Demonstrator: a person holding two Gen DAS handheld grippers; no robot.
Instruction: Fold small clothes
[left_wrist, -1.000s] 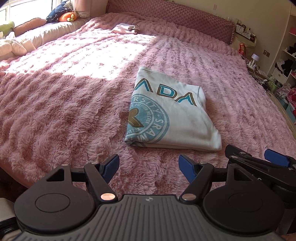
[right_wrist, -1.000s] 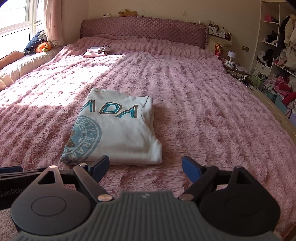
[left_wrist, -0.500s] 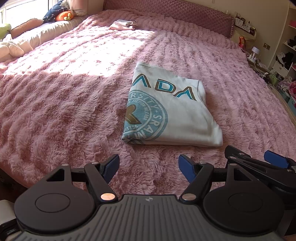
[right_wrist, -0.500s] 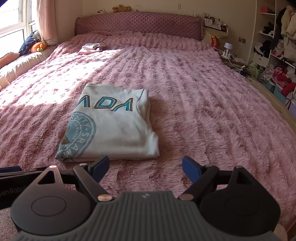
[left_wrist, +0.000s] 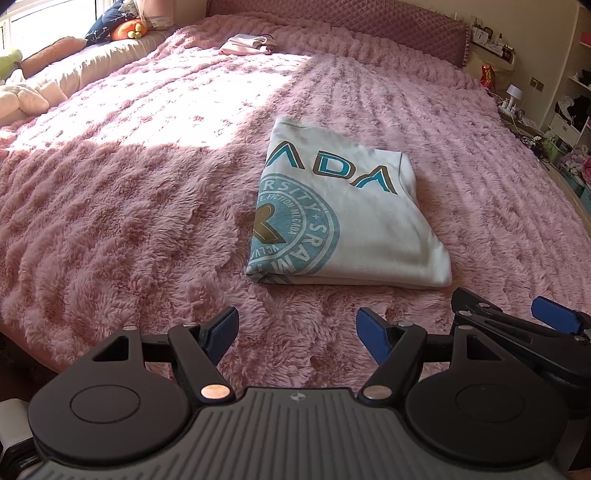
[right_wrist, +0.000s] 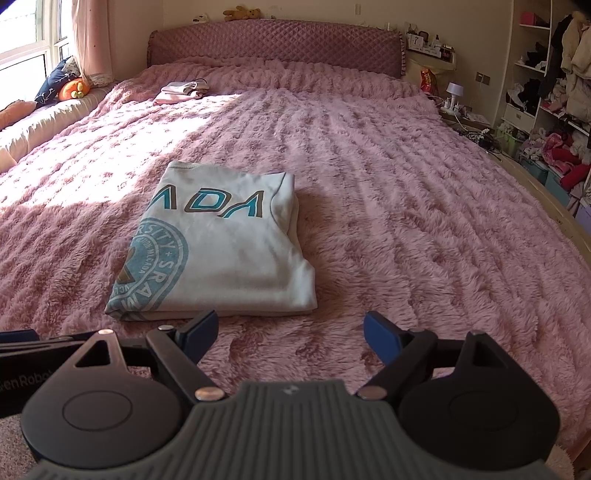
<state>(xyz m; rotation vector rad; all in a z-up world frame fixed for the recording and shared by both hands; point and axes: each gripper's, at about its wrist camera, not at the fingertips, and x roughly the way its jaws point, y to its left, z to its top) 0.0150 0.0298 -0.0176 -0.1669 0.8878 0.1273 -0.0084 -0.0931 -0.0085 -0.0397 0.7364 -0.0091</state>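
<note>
1. Both grippers have drawn back a little from a second ago: from the right one the shirt now sits farther up the bed and more of the room shows, while the shirt itself has not shifted on the blanket.
2. Nearest me, the left gripper (left_wrist: 297, 328) hovers over the foot of the bed with its jaws spread wide and nothing between them; the right gripper (right_wrist: 290, 330) sits just beside it, equally wide and empty.
3. Just past their tips lies the shirt (right_wrist: 221, 251), folded into a neat flat rectangle, print upward, resting on the blanket (right_wrist: 406, 221) apart from both grippers.
4. To my eye this garment's fold is finished and the hands are clear of it, so the step in hand is the release and pull-away.
5. Farther up, near the headboard (right_wrist: 273, 48), a small pink pile (right_wrist: 181, 92) of cloth lies on the blanket; whether it is already folded I cannot tell from here.
6. Next move, I'd judge: either set the shirt aside or reach for another small garment, which means travelling well up the bed with jaws kept wide.
</note>
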